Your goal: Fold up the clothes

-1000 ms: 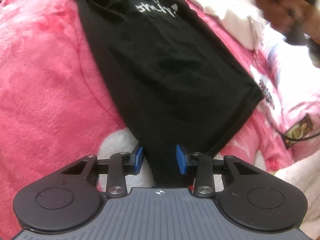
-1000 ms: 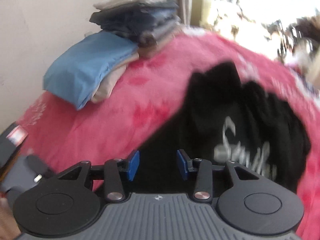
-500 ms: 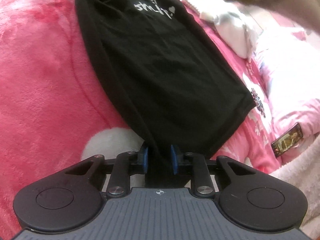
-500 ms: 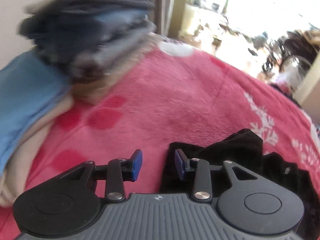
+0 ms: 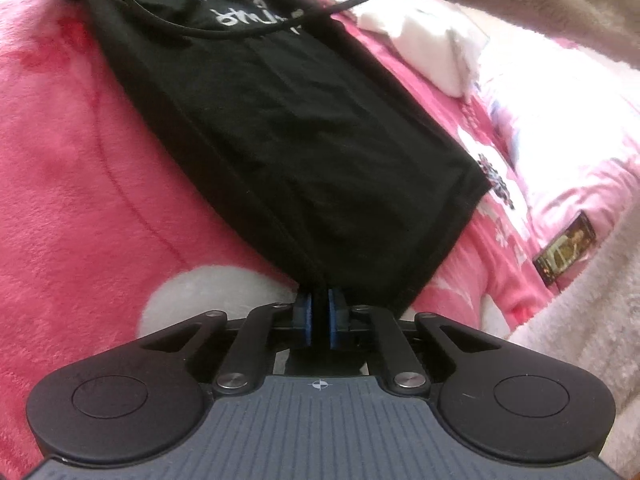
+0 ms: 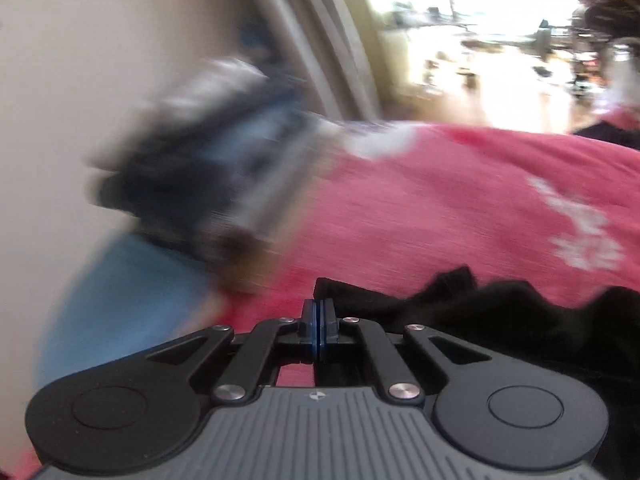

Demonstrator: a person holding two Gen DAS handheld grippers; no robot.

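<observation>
Black t-shirt [image 5: 288,128] spread along the pink blanket [image 5: 80,184]; left gripper [image 5: 319,316] clamps its hem corner, right gripper [image 6: 319,330] clamps the bunched far end (soft, light, droops: grip corners

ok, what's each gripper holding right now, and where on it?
Left gripper is shut on the black t-shirt at its near hem corner. Right gripper is shut on an edge of the same shirt's bunched end.

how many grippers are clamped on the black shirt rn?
2. Left gripper is shut on the black shirt at its near hem corner; right gripper is shut on a bunched edge at the other end.
</observation>
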